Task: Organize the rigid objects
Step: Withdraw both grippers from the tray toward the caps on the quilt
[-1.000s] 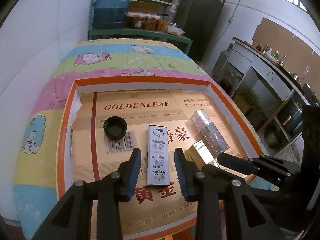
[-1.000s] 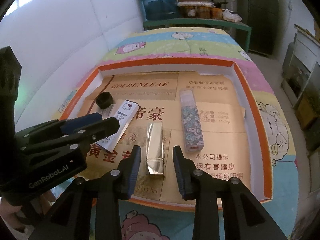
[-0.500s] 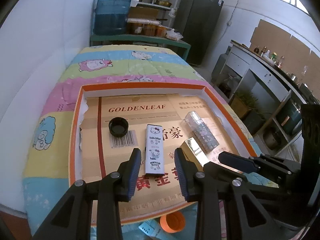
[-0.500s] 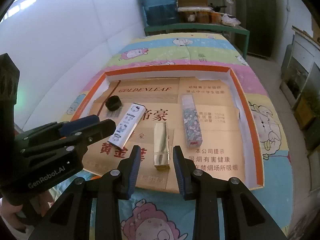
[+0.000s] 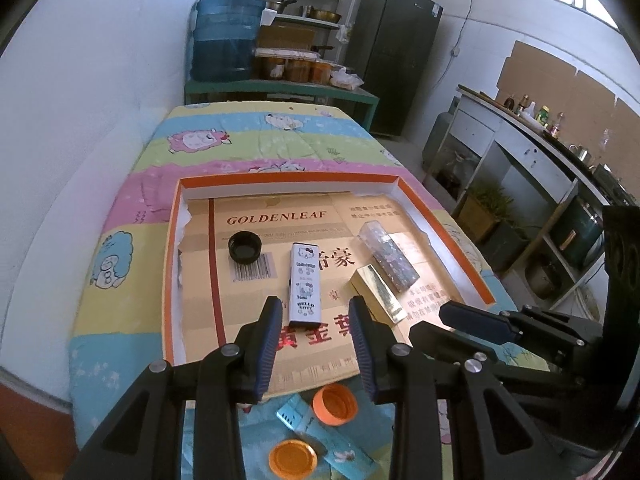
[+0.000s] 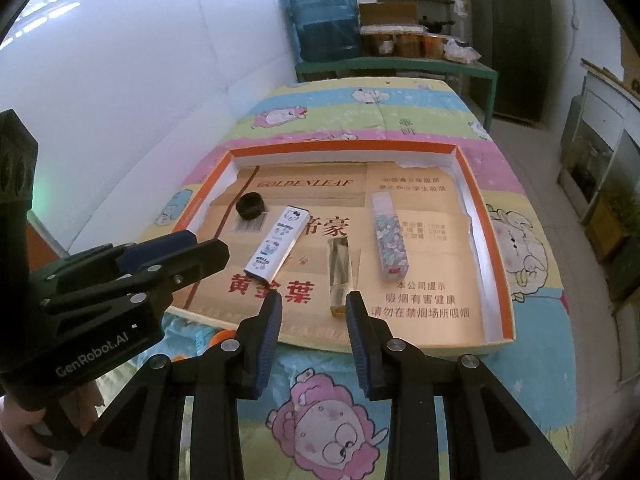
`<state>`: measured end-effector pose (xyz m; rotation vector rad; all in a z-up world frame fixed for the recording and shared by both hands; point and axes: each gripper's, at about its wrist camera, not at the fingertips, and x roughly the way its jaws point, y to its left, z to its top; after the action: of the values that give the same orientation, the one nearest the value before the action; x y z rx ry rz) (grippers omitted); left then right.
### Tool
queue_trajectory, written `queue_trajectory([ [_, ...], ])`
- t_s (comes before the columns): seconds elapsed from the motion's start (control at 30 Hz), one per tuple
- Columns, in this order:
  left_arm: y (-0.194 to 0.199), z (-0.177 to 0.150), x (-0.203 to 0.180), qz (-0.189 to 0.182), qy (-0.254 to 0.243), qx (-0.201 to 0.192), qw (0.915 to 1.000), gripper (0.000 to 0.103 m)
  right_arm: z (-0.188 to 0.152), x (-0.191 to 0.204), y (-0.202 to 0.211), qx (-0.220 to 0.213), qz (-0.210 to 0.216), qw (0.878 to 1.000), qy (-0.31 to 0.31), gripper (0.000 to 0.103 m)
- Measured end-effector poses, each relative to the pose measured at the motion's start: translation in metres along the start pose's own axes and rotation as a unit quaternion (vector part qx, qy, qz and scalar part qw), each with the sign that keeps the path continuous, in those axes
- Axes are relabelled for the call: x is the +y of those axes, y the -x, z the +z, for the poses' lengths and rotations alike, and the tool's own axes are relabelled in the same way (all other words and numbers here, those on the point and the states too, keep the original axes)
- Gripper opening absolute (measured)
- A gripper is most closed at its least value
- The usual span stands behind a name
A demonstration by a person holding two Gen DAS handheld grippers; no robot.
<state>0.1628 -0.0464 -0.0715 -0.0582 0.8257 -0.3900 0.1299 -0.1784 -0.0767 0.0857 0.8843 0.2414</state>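
Note:
A shallow orange-rimmed tray (image 5: 172, 264) (image 6: 494, 264) lined with printed cardboard lies on a cartoon quilt. In it lie a black cap (image 5: 245, 246) (image 6: 250, 205), a white Hello Kitty box (image 5: 305, 284) (image 6: 278, 244), a gold box (image 5: 378, 294) (image 6: 340, 270) and a glittery box (image 5: 388, 256) (image 6: 388, 240). My left gripper (image 5: 315, 320) (image 6: 192, 256) hovers open over the tray's near edge, in line with the Hello Kitty box. My right gripper (image 6: 312, 308) (image 5: 472, 320) is open too, just short of the gold box. Neither holds anything.
Outside the tray's near edge, under the left gripper, lie two orange caps (image 5: 335, 404) (image 5: 293, 458) and a teal box (image 5: 320, 436). A white wall runs along the left. A shelf with a blue water jug (image 5: 228, 36) stands beyond the bed, and counters stand on the right.
Both grippers have drawn back and up from the tray, so its contents look smaller. The orange caps and the teal box have come into the left wrist view. Nothing in the tray moved.

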Motion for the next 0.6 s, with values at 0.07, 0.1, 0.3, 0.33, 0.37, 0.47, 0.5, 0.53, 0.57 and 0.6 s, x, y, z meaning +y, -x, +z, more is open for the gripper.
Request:
queue_trajectory([
  [0.07, 0.004, -0.002, -0.001, 0.0, -0.001, -0.002, 1.0, 0.035, -0.002, 0.002, 0.005, -0.001, 0.0, 1.0, 0.0, 0.034],
  [0.1, 0.008, -0.004, -0.001, 0.0, -0.001, -0.003, 1.0, 0.035, -0.003, 0.003, 0.007, -0.002, 0.001, 1.0, 0.0, 0.034],
  [0.3, 0.025, -0.014, -0.005, 0.001, -0.003, -0.005, 1.0, 0.035, -0.014, 0.01, 0.023, -0.006, 0.0, 1.0, 0.0, 0.034],
  [0.33, 0.027, -0.016, -0.006, 0.001, -0.004, -0.004, 1.0, 0.035, -0.015, 0.011, 0.024, -0.006, 0.0, 1.0, 0.0, 0.034],
  [0.37, 0.03, -0.019, -0.007, 0.001, -0.004, -0.004, 1.0, 0.035, -0.017, 0.012, 0.027, -0.007, -0.001, 1.0, -0.001, 0.034],
  [0.47, 0.038, -0.024, -0.01, 0.003, -0.006, -0.004, 1.0, 0.035, -0.023, 0.014, 0.034, -0.008, 0.0, 1.0, -0.002, 0.034],
  [0.5, 0.04, -0.026, -0.012, 0.003, -0.006, -0.004, 1.0, 0.035, -0.025, 0.015, 0.037, -0.009, 0.0, 1.0, -0.003, 0.034],
  [0.53, 0.044, -0.028, -0.013, 0.003, -0.006, -0.005, 1.0, 0.035, -0.027, 0.016, 0.039, -0.009, 0.0, 1.0, -0.003, 0.034],
  [0.57, 0.045, -0.029, -0.014, 0.003, -0.006, -0.006, 1.0, 0.035, -0.029, 0.016, 0.041, -0.01, 0.0, 1.0, -0.003, 0.034],
  [0.6, 0.048, -0.031, -0.014, 0.004, -0.007, -0.007, 0.9999, 0.035, -0.03, 0.017, 0.043, -0.011, 0.0, 1.0, -0.003, 0.034],
])
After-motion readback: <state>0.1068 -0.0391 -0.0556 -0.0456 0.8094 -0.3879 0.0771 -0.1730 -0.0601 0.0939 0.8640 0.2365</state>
